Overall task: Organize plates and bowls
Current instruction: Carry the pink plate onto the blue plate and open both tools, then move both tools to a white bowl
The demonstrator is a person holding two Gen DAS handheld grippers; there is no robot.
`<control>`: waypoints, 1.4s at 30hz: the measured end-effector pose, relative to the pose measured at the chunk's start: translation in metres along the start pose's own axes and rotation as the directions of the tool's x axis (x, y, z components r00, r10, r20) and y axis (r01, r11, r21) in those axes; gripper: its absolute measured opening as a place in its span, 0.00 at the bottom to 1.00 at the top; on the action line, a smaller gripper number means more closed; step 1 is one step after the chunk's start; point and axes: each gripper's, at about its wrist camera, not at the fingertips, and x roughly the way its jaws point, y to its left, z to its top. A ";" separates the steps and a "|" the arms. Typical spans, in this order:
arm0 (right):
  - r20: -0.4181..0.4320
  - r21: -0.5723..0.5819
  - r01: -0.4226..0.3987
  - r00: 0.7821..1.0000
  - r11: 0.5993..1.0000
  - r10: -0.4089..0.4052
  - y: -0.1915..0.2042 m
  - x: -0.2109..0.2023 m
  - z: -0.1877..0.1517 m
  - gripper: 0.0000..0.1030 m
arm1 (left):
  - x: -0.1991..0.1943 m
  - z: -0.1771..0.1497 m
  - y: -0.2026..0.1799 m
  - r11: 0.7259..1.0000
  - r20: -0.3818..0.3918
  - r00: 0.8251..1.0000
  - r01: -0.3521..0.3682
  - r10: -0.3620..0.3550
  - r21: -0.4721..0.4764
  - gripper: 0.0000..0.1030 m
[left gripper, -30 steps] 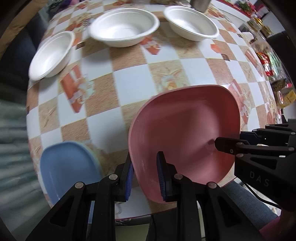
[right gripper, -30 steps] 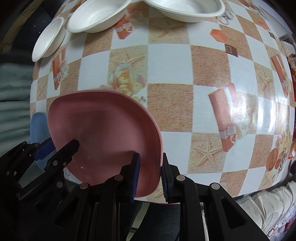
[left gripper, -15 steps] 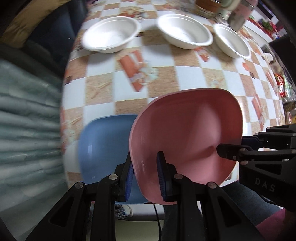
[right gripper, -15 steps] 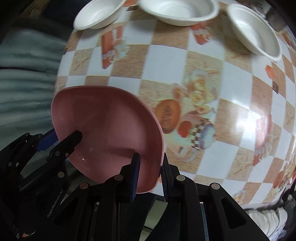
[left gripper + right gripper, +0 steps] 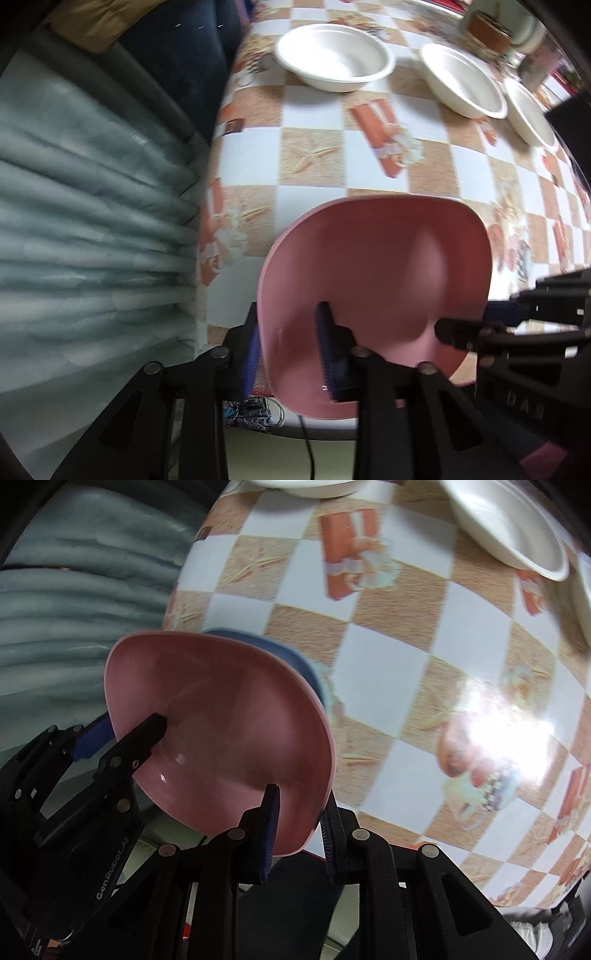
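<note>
Both grippers are holding the pink plate (image 5: 373,280) over the near corner of the table (image 5: 314,162). The left gripper (image 5: 290,354) is straddling the plate's left rim, one blue pad outside and one inside; its jaws have just been opening, and a gap is showing beside the inner pad, so it is likely no longer pinching, though blur makes that hard to settle. The right gripper (image 5: 299,834) is clamping the plate's near right rim (image 5: 221,734), jaws almost closed, pads pressing on both faces. In the right wrist view the blue plate (image 5: 291,657) is lying directly under the pink one, only its far edge peeking out; whether the two are touching cannot be told. The pink plate is sitting tilted, its far edge higher in the left wrist view. Three white bowls are standing in a row at the far side of the table: the left bowl (image 5: 334,55), the middle bowl (image 5: 461,81) and the right bowl (image 5: 530,110), well apart from the plates. A grey curtain (image 5: 92,221) is hanging left of the table.
</note>
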 end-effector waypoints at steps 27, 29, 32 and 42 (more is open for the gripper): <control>0.155 0.510 0.016 0.982 0.860 -0.110 -0.256 -0.054 -0.041 0.81 | -0.043 0.073 -0.136 0.964 0.096 0.980 0.147 -0.172 0.222 0.76; 0.179 0.534 0.014 0.975 0.845 -0.129 -0.275 -0.066 -0.038 0.81 | -0.051 0.088 -0.156 0.955 0.117 0.977 0.146 -0.181 0.258 0.76; 0.219 0.546 0.019 0.962 0.838 -0.165 -0.294 -0.089 -0.029 0.81 | -0.060 0.115 -0.184 0.945 0.154 0.971 0.132 -0.185 0.300 0.76; 0.275 0.552 0.030 0.937 0.833 -0.217 -0.368 -0.137 0.021 0.81 | -0.049 0.221 -0.254 0.915 0.228 0.961 0.054 -0.157 0.401 0.76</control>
